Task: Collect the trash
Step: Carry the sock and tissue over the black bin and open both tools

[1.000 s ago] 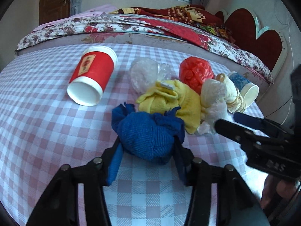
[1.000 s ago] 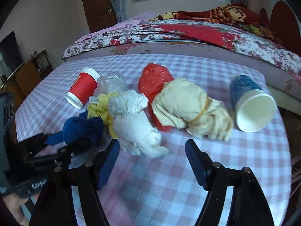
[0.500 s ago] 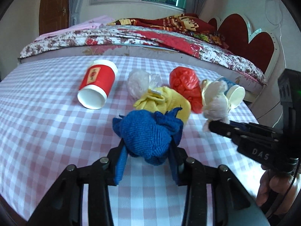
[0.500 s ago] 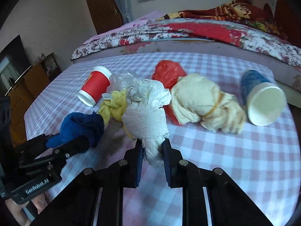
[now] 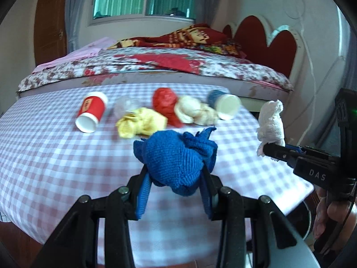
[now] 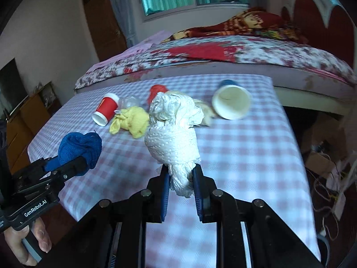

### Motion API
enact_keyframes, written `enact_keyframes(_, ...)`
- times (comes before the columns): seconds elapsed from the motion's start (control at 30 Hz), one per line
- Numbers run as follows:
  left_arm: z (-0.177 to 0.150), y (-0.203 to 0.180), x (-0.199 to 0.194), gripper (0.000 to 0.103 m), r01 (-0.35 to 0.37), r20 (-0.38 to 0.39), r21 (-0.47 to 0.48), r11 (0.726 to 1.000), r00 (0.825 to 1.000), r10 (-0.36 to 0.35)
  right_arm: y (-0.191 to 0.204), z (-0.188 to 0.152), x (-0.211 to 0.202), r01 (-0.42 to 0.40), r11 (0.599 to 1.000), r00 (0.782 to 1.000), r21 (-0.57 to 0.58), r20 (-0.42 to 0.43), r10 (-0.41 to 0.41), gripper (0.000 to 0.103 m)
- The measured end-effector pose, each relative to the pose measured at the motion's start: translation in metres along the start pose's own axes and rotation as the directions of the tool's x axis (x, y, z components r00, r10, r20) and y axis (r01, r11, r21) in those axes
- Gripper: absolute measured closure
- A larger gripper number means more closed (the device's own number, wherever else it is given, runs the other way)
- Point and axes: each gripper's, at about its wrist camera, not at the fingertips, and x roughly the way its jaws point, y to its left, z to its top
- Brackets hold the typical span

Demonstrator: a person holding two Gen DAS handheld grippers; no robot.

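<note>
left gripper: i have it clenched on the blue cloth wad, lifted off the checked table.
right gripper: clamped on the white paper wad, long axis upright.
left behind: red cup, yellow wad, blue cup, far side of both hands.
bin: none in view.
writing: "das", "genrobot.ai".
</note>
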Motion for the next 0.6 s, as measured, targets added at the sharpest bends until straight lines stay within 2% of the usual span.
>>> enact_keyframes(0.3, -0.011, -0.063, -0.019, 0.063, 0.09, 0.002, 0.064, 0.994, 0.996, -0.09, -0.043, -0.031, -0.08, 0.1, 0.992, 0.993, 0.074, 0.057, -0.104, 0.082)
enact_keyframes(0.6, -0.018, -0.13, -0.032, 0.063, 0.182, 0.004, 0.157, 0.971, 0.983, -0.185, -0.074, -0.057, -0.137, 0.186, 0.975, 0.976, 0.123, 0.09, -0.198, 0.082)
